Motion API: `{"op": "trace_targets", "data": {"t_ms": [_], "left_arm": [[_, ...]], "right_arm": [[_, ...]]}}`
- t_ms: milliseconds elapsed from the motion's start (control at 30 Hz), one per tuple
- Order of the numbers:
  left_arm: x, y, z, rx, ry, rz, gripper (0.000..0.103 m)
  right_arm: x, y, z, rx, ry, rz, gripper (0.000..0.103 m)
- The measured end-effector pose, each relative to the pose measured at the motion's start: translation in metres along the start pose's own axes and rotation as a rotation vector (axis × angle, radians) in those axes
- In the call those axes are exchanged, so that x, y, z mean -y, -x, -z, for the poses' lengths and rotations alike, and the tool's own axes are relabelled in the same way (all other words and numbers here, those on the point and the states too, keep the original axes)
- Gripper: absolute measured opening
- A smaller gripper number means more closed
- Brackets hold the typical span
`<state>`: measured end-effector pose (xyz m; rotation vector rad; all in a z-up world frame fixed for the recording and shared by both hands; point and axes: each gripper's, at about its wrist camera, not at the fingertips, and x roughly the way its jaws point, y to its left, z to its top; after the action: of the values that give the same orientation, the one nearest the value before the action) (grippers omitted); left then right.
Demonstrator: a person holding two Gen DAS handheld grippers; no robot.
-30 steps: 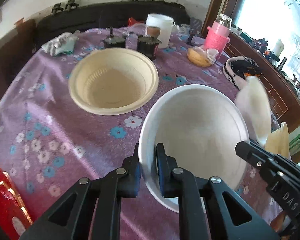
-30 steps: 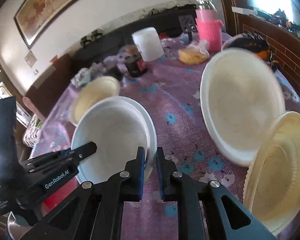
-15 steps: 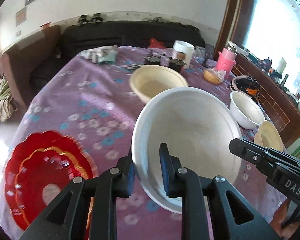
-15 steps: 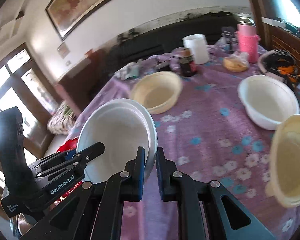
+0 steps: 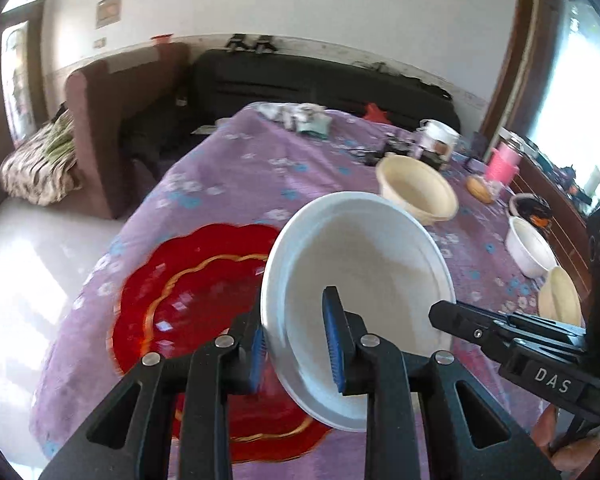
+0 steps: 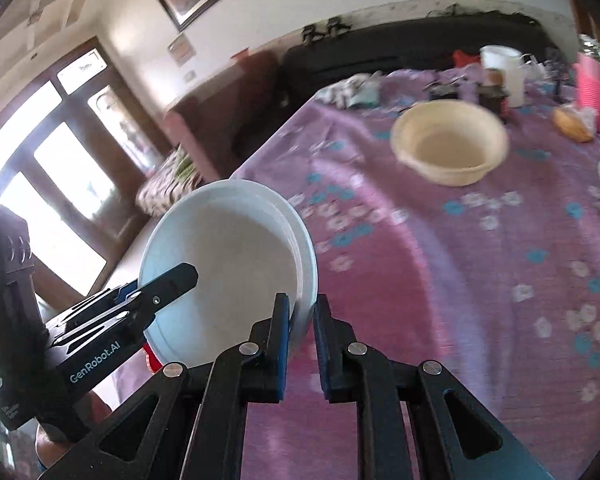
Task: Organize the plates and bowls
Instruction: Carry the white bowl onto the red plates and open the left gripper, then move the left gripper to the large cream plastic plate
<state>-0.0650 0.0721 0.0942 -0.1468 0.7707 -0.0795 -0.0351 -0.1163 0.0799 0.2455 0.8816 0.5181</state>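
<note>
A white bowl hangs tilted in the air between both grippers; it also shows in the right wrist view. My left gripper has opened around the bowl's near rim, with gaps on both sides. My right gripper is shut on the bowl's opposite rim. Below the bowl lies a red scalloped plate with gold trim on the purple tablecloth. A cream bowl stands farther back, also seen in the right wrist view. A small white bowl and a cream plate sit at the right.
The purple floral table ends close on the left, above a bright floor. At the back stand a white container, a pink bottle, dark jars and a bread bag. A brown sofa and black case lie behind.
Both grippers have carried the white bowl left, from beside the cream bowl to above the red plate. My left gripper's jaws have opened off the rim.
</note>
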Motion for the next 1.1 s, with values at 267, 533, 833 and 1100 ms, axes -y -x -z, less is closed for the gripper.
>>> {"op": "trace_targets", "data": {"t_ms": [267,533,833,1100], "left_arm": [[-0.052,-0.007,0.016,-0.035,0.096,-0.030,0.024],[-0.069,-0.022,0.024,-0.070,0.129,-0.031,0.024],[-0.083,-0.017,0.023,-0.055,0.168,-0.066,0.035],[-0.078,0.011,0.014,0.022,0.163,-0.076,0.040]], "right_arm": [[-0.035,-0.050,0.003,-0.092,0.052,-0.015,0.015],[-0.039,-0.076,0.006,-0.137,0.059,0.008,0.015],[-0.048,-0.076,0.008,-0.133,0.090,0.017,0.022],[-0.039,-0.033,0.005,-0.030,0.069,0.001,0.044]]}}
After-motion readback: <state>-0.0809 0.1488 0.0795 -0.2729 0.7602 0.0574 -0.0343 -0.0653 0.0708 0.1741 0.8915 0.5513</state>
